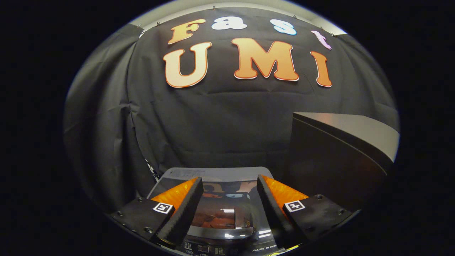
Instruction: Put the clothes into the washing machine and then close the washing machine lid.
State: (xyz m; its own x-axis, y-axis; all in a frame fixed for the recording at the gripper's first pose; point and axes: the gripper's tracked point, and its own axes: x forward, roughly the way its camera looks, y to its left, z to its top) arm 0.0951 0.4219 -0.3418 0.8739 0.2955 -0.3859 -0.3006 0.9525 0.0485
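Both jaws apart above washing machine lid (227,209).

We see only the top of the washing machine (227,213), its body cut off below the gripper (229,185), whose spread fingers cover both sides of the glossy lid (222,209). Reflections keep us from seeing inside the drum (clothes cannot be told). Right of the washing machine, a dark cabinet (341,149) is cut off.

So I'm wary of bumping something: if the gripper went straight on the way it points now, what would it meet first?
Probably the black cloth wall beyond the washing machine. The gripper has its jaws open and empty above the glossy lid, which lies below that line. Depth is unclear, so clearance over the machine's back edge is uncertain.
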